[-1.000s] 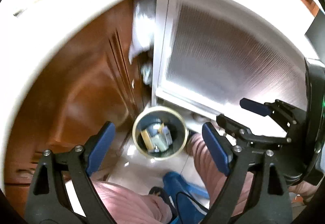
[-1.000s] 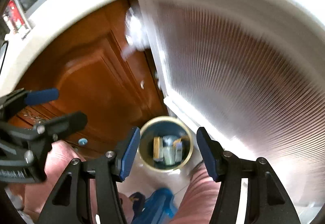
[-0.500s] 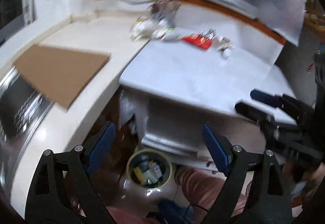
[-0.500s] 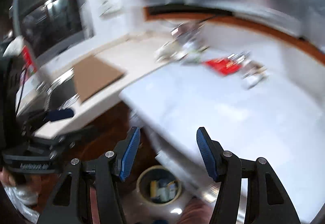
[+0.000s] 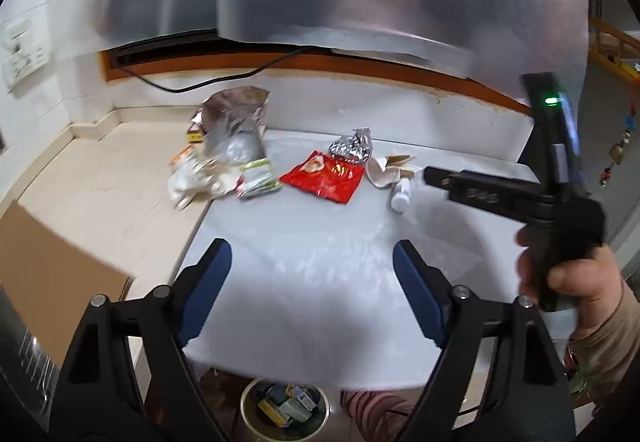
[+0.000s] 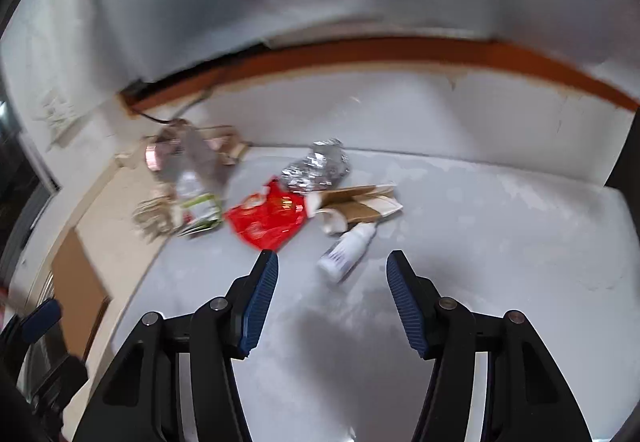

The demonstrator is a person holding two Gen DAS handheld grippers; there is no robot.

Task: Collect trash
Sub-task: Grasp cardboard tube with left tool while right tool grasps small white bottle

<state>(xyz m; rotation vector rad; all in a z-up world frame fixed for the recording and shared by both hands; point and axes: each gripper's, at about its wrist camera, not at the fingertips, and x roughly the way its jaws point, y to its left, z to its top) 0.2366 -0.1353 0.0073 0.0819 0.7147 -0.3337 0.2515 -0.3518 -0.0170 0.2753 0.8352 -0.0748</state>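
Note:
Trash lies at the back of a white table (image 5: pixel 312 274): a red wrapper (image 5: pixel 324 181) (image 6: pixel 266 222), crumpled foil (image 5: pixel 352 149) (image 6: pixel 316 169), a torn paper cup (image 5: pixel 390 169) (image 6: pixel 356 207), a small white bottle (image 5: pixel 401 195) (image 6: pixel 346 252) on its side, and a pile of bags and wrappers (image 5: pixel 228 157) (image 6: pixel 184 185) at the left. A bin (image 5: pixel 284 408) with trash in it stands on the floor under the table's near edge. My left gripper (image 5: pixel 312 294) is open and empty above the table. My right gripper (image 6: pixel 330 298) is open and empty, just short of the bottle.
A beige counter (image 5: pixel 100 197) adjoins the table on the left, with a brown cardboard sheet (image 5: pixel 44 278) on it. A black cable (image 5: pixel 200 81) runs along the back wall. The hand holding my right gripper shows in the left wrist view (image 5: pixel 572 274).
Both grippers have risen from over the floor bin to above the tabletop and now face the trash at the back. Both have stayed open.

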